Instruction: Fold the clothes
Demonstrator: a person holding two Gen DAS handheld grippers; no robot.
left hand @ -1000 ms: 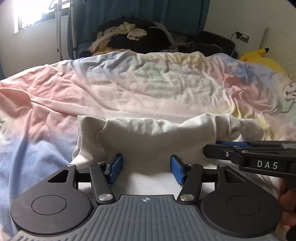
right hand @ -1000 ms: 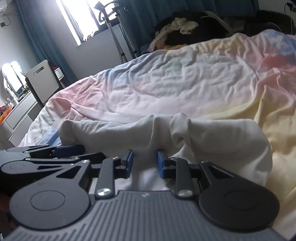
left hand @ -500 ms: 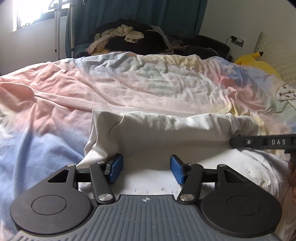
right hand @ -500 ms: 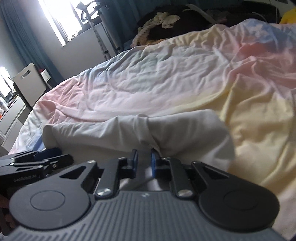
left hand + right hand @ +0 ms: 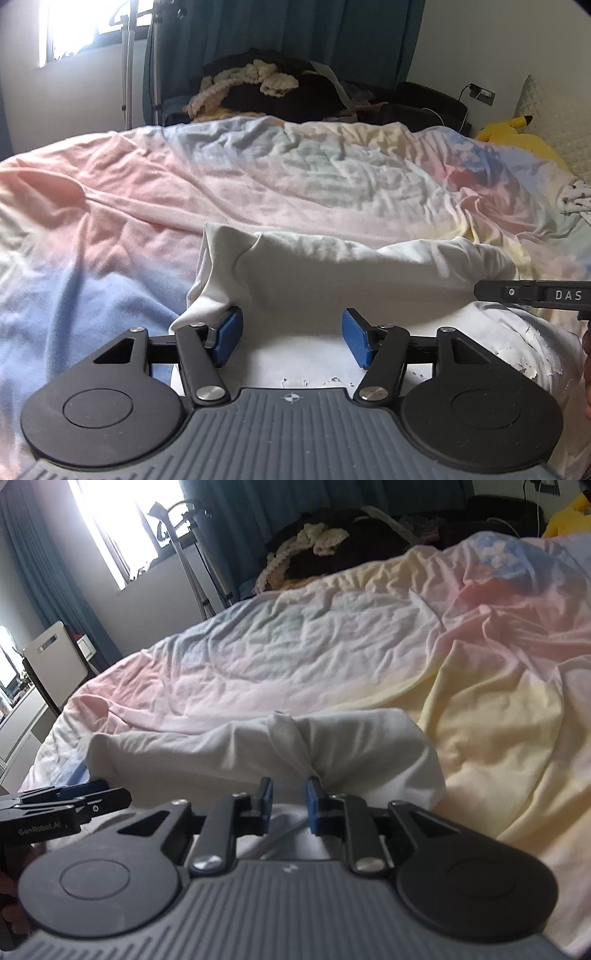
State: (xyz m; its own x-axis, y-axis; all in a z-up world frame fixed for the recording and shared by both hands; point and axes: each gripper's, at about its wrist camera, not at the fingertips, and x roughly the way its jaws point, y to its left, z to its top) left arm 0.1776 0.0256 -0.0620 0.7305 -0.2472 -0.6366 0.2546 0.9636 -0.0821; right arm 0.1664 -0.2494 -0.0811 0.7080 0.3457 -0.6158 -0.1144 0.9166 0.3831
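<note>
Left wrist: white garment (image 5: 332, 273) on the pastel bedsheet (image 5: 258, 184), its rolled fold just ahead of the left gripper (image 5: 291, 338). Jaws wide apart, just opened further, cloth beneath, nothing pinched.

Right wrist: right gripper (image 5: 290, 805) jaws narrow, just reopened slightly; fold bunches at right pad (image 5: 313, 808), grip unclear.

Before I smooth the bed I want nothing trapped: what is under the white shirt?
The white shirt lies on the pastel bedsheet, which shows all around it. Whatever lies directly beneath the shirt's folded layers is covered and cannot be seen.
</note>
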